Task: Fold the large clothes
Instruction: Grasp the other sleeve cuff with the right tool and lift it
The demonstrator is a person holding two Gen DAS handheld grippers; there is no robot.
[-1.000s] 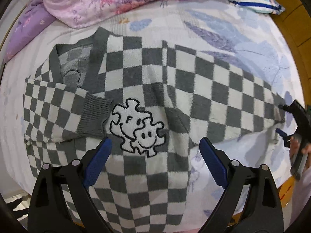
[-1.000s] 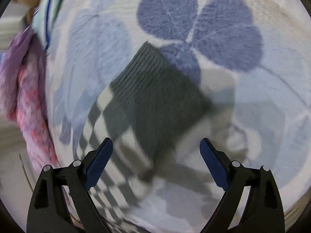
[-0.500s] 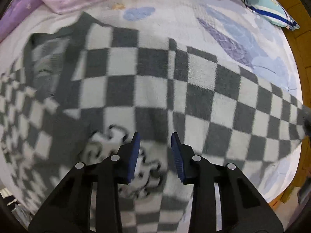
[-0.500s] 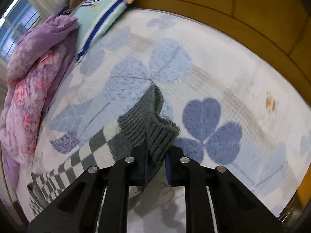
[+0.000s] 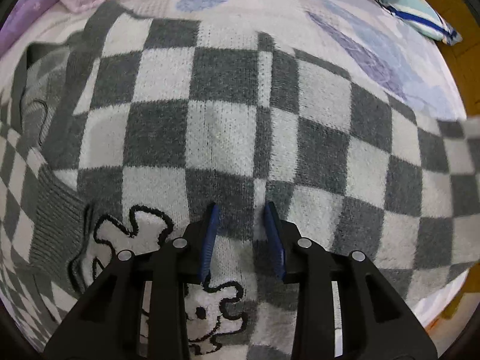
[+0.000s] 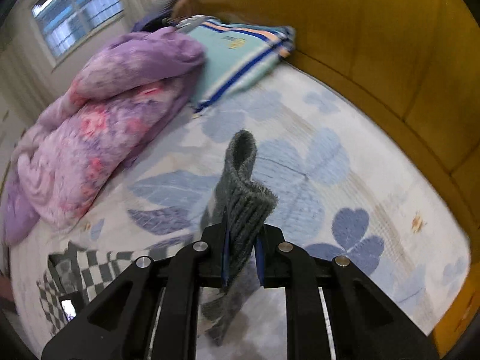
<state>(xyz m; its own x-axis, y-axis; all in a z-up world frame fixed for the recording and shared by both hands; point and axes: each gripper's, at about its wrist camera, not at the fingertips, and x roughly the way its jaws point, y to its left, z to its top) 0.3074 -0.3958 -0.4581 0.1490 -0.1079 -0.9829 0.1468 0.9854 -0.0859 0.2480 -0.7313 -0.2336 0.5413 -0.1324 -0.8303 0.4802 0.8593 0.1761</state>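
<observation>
Sweater (image 5: 228, 126) lying flat on the bed (image 6: 375, 186), one sleeve being folded in.
Right gripper (image 6: 241, 258) is clenching the ribbed grey cuff (image 6: 243, 192); left gripper (image 5: 241, 234), fingers partly closed, is pressing the fuzzy checked knit, grip unclear. Carrying the cuff low across the chest should be keeping the thick, soft fold even.

Left wrist view close above sweater (image 5: 228, 138), right view higher, slanting across bed (image 6: 345, 180)
</observation>
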